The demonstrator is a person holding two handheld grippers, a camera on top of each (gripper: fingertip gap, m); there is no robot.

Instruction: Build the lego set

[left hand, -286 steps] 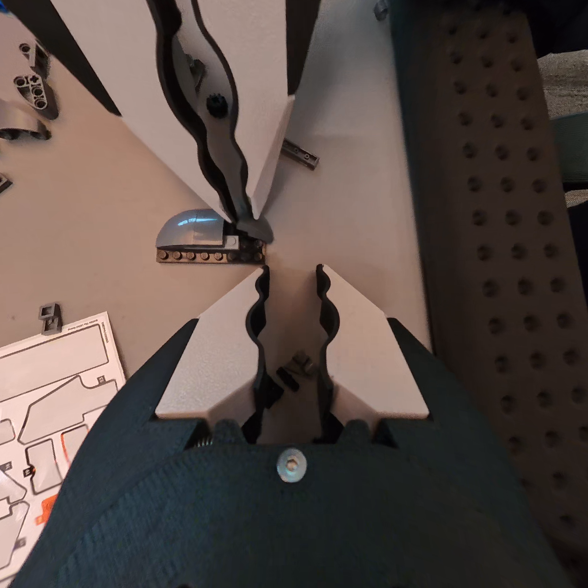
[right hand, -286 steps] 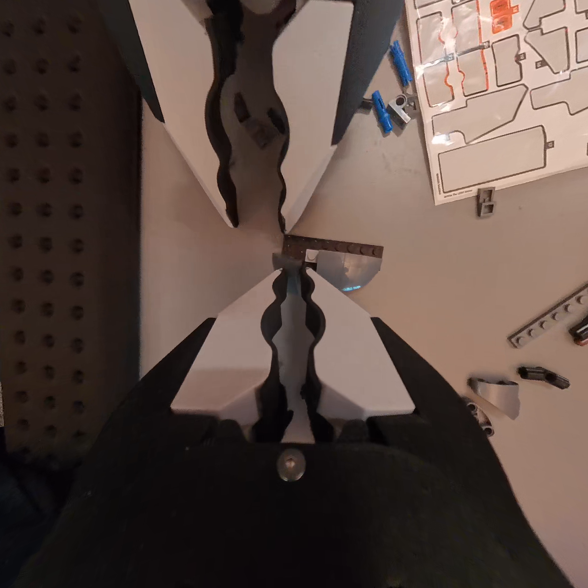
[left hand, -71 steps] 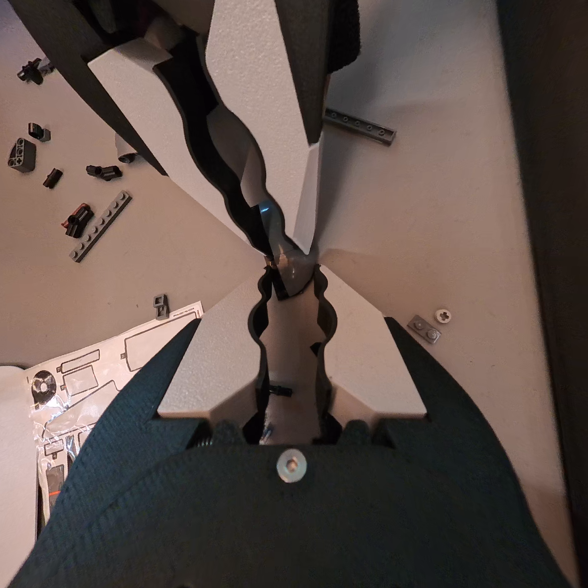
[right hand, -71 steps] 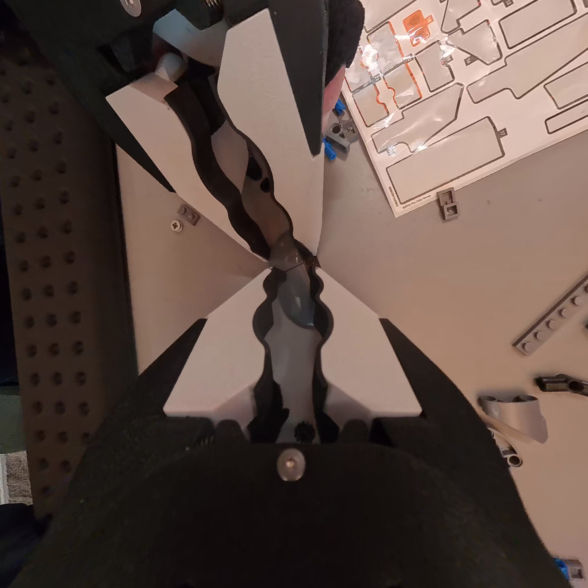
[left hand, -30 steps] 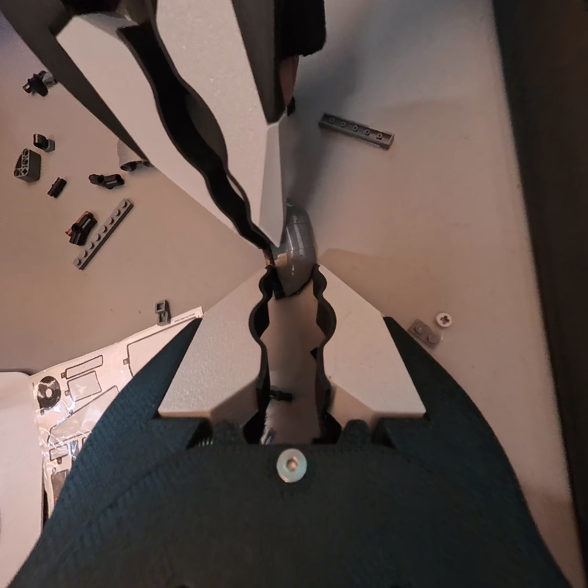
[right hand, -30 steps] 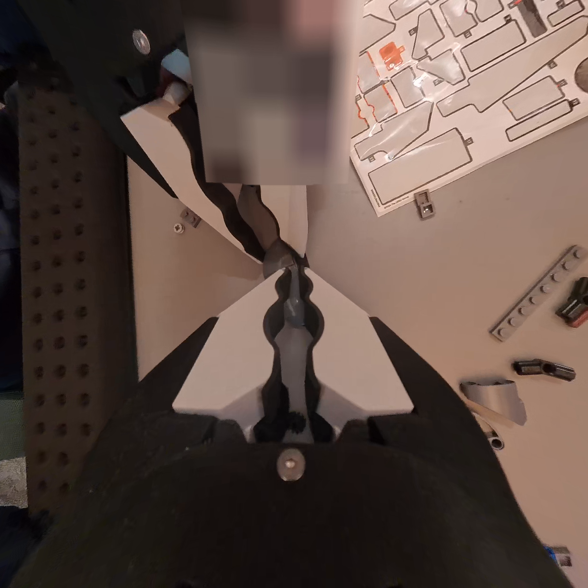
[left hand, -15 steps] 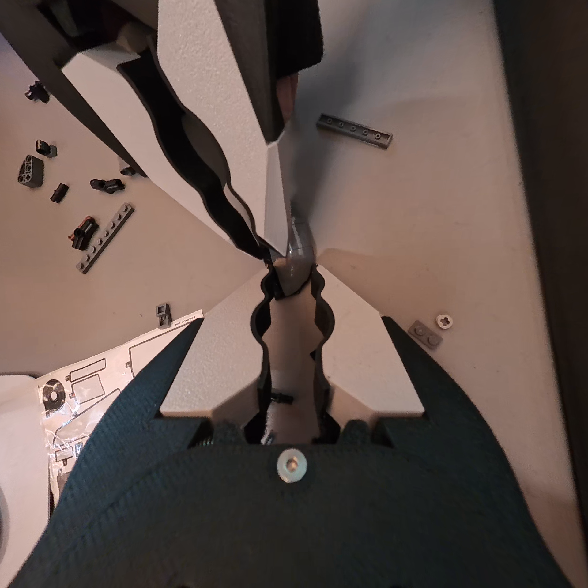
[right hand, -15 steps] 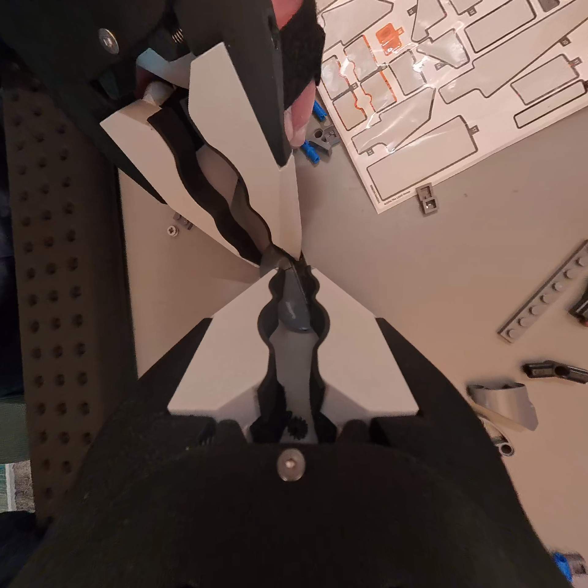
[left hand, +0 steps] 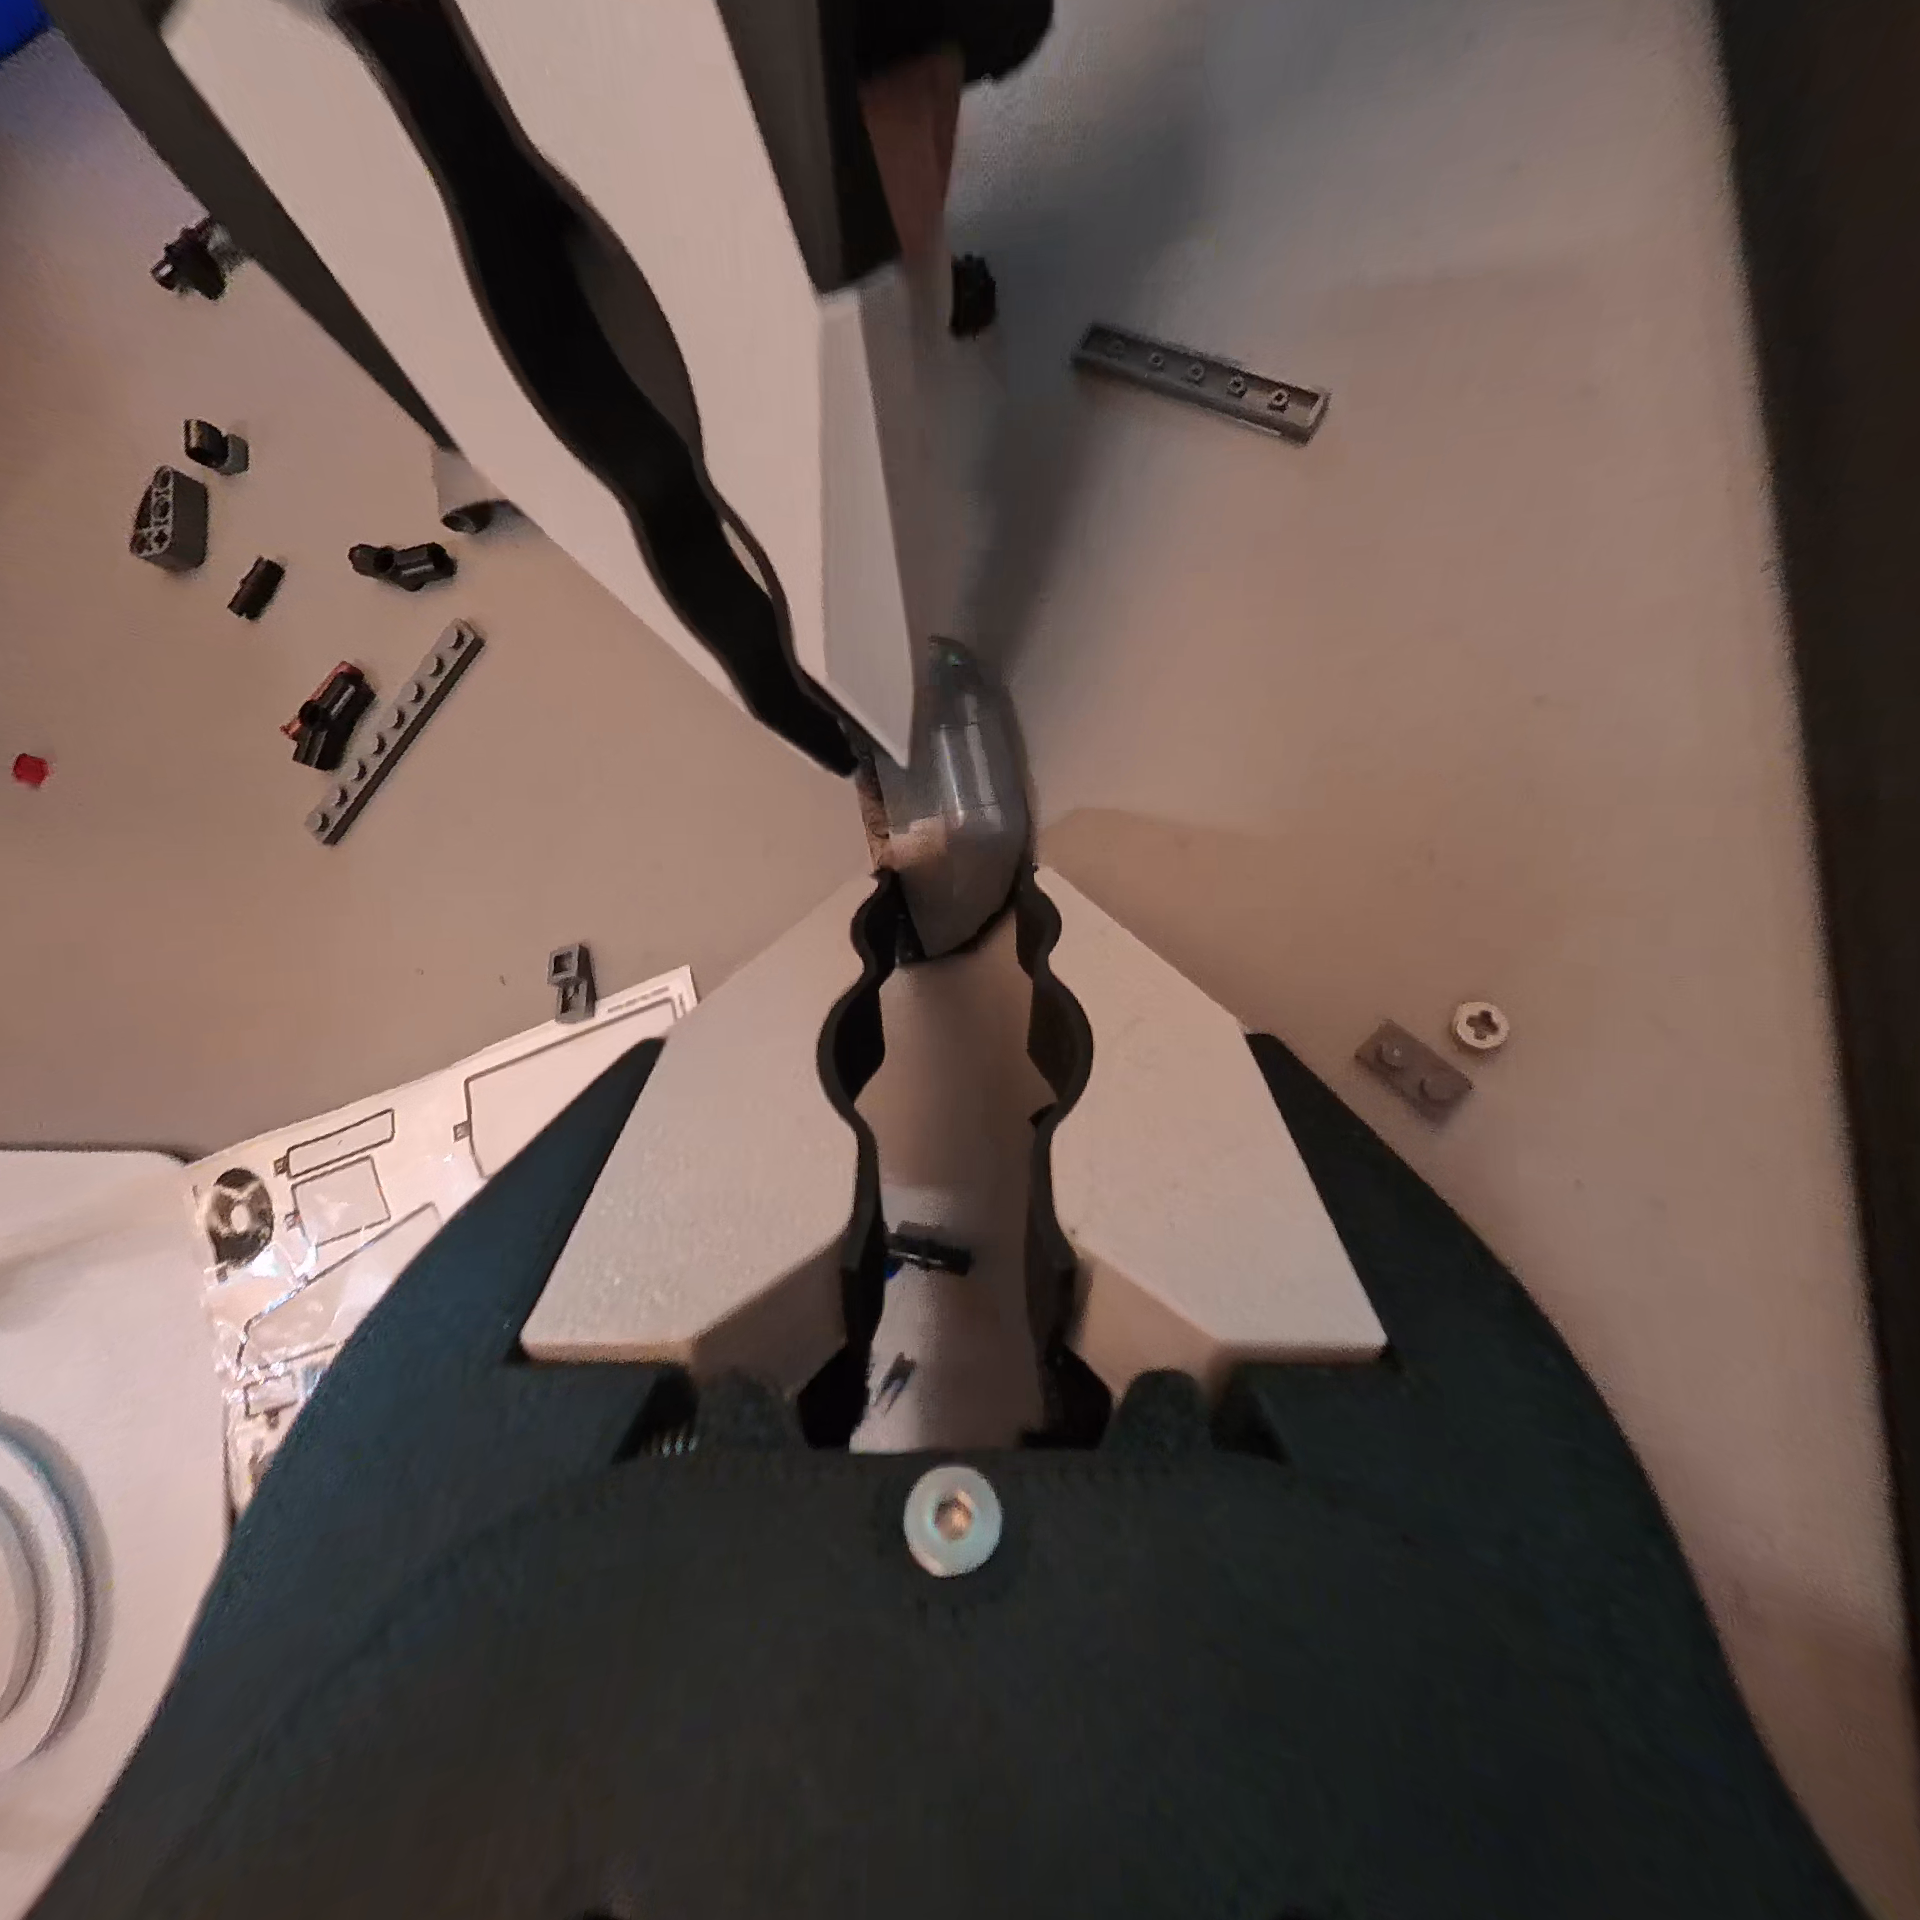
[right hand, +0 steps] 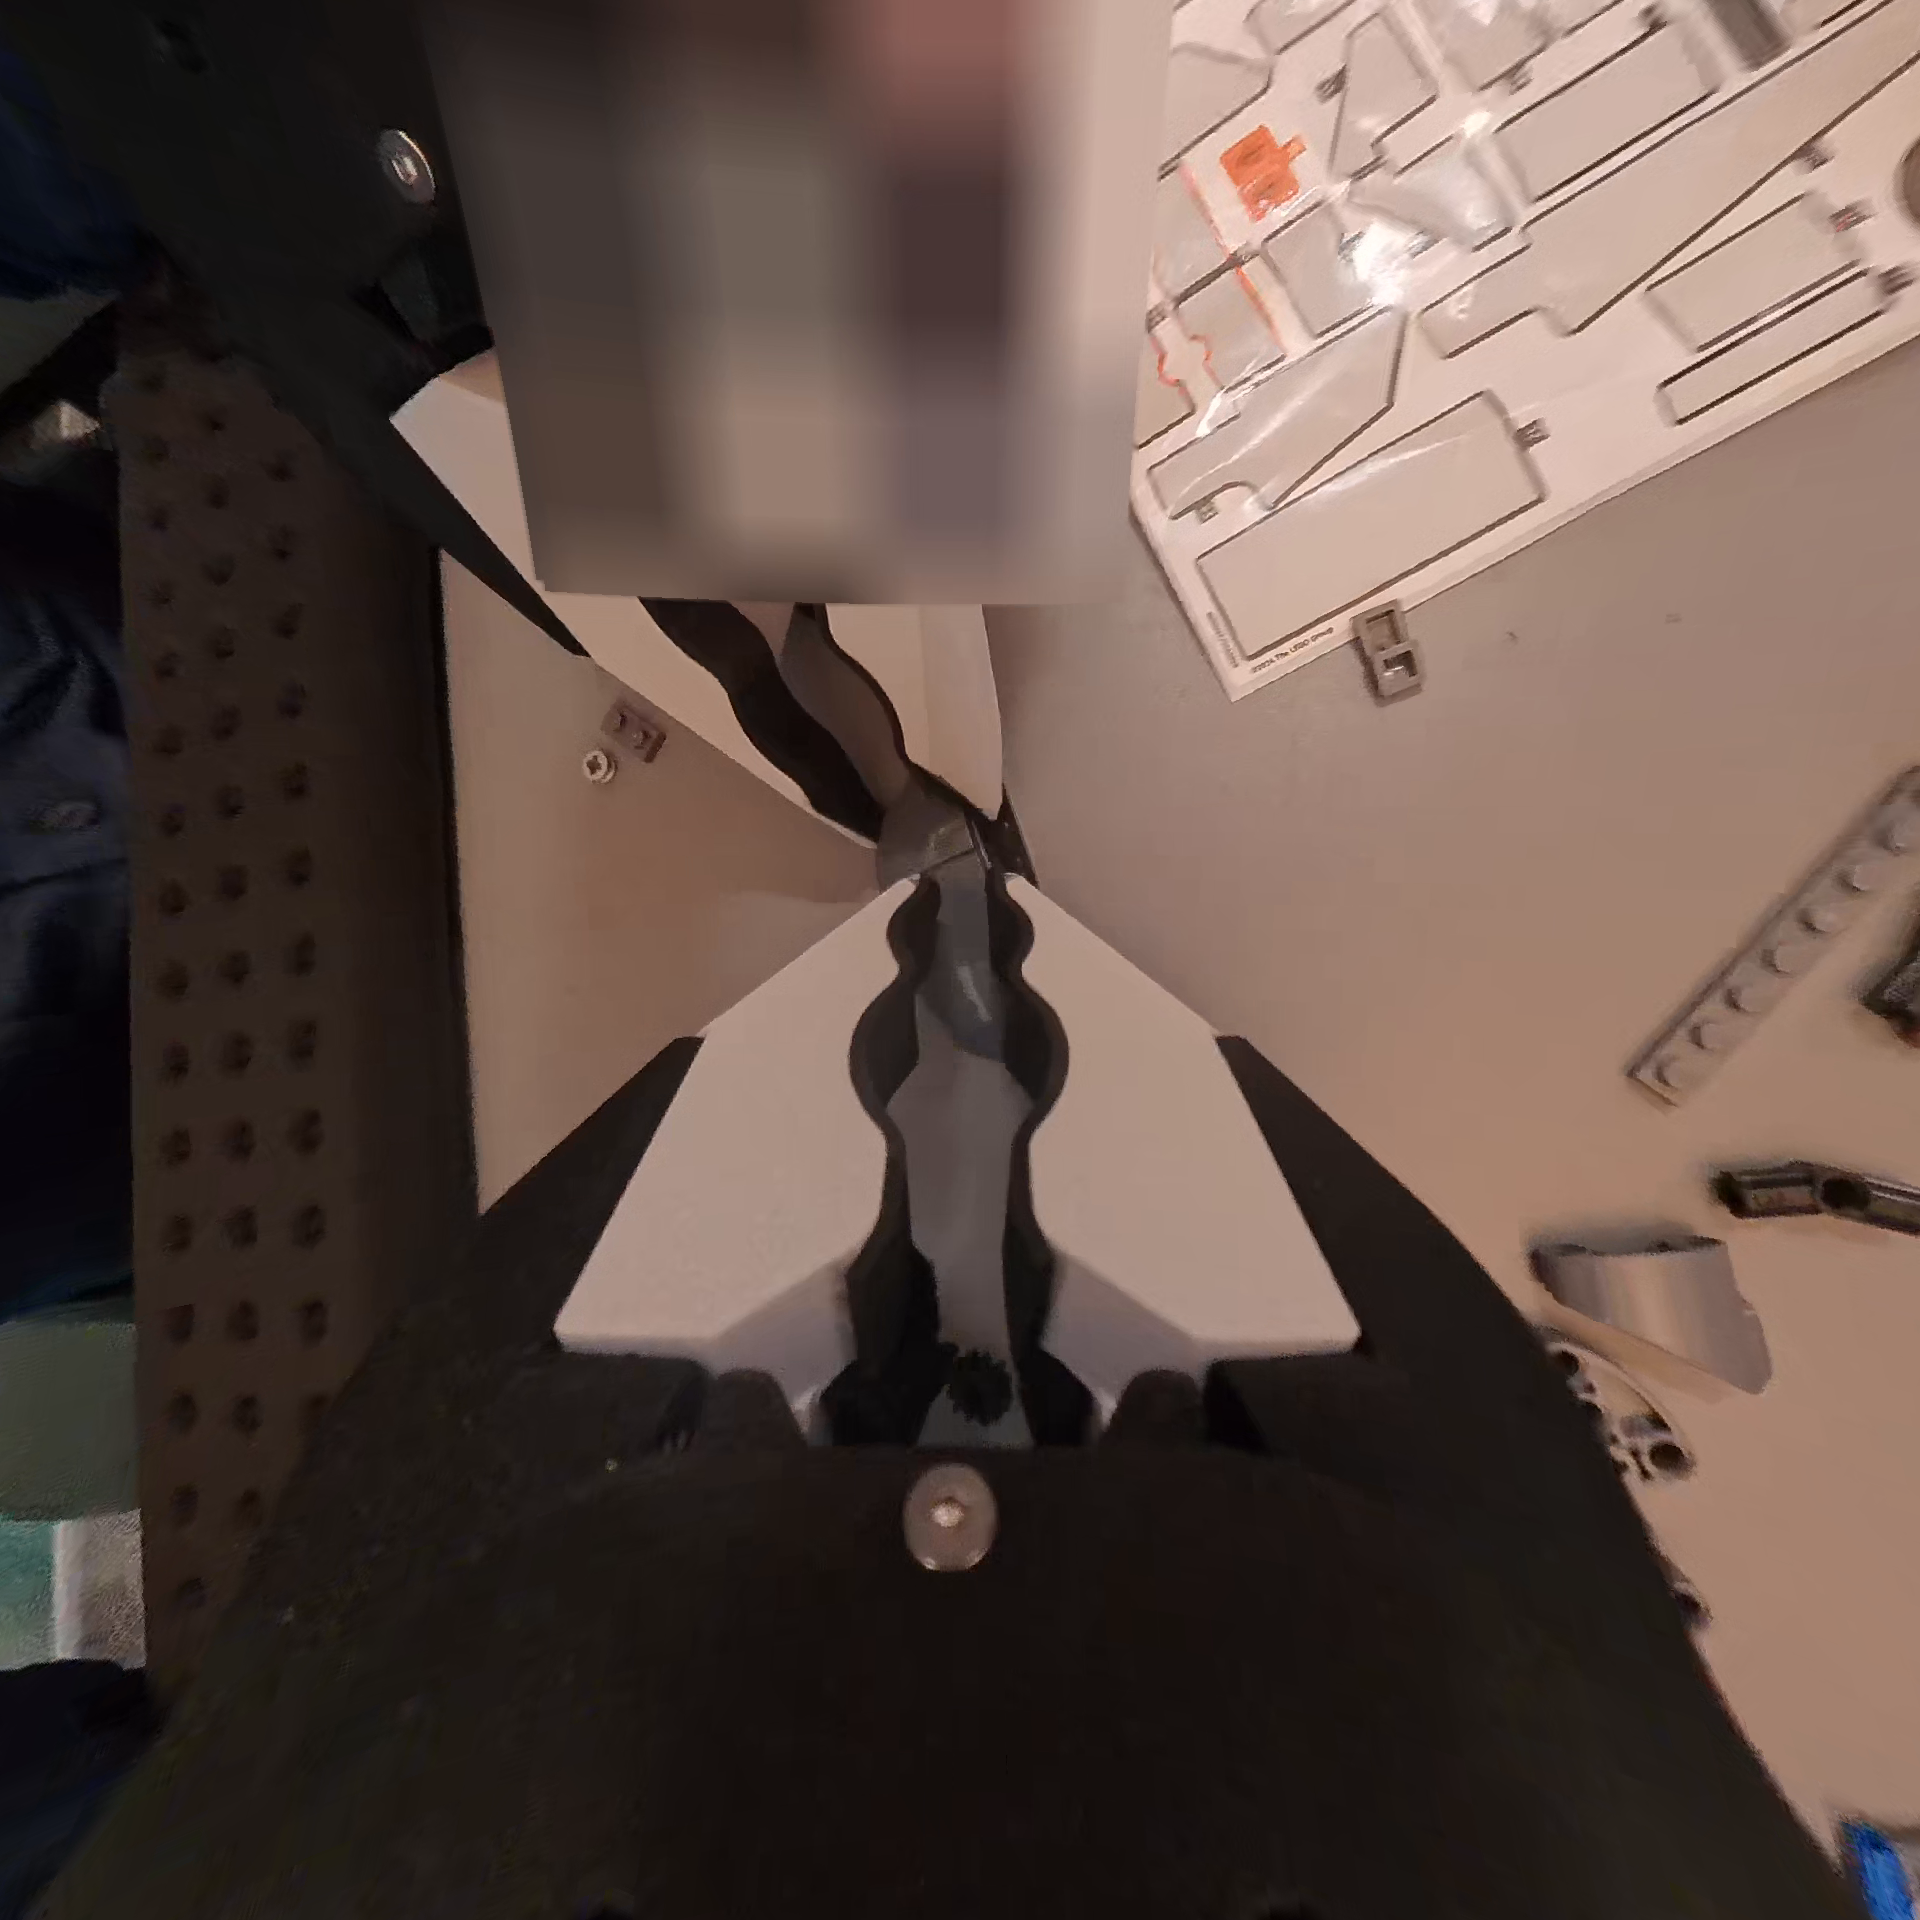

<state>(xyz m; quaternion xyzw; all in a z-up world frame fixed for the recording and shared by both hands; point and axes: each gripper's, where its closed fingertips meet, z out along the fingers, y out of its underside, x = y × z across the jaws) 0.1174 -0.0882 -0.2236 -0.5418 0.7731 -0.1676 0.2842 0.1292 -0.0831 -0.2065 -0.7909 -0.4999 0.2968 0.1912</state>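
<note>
A small grey lego assembly (left hand: 961, 821), a curved shell on a dark plate, is held above the table between both grippers. My left gripper (left hand: 956, 894) is shut on its near end. My right gripper (left hand: 862, 753) comes in from the top left, tip to tip with the left, and is shut on the far end. In the right wrist view my right gripper (right hand: 956, 891) grips the curved grey part (right hand: 961, 997). The left gripper (right hand: 935, 816) holds the assembly's other end (right hand: 914, 842) from above; a blurred patch covers its upper part.
Loose parts lie on the table: a long grey plate (left hand: 1200, 382), another grey plate (left hand: 400, 717), a small plate (left hand: 1413, 1070), black pins (left hand: 400, 561). A sticker sheet (right hand: 1558, 312), a curved grey shell (right hand: 1652, 1309) and a dark perforated panel (right hand: 239, 831) are nearby. Only a small space, under 4 cm, lies between the two pairs of fingers. The dark perforated panel (right hand: 239, 831) is about 15 centimeters from my left fingertips.
The assembly lay on the table 9.5 s ago with the left gripper open; now both grippers hold it in the air. In the last second it has turned slightly.
</note>
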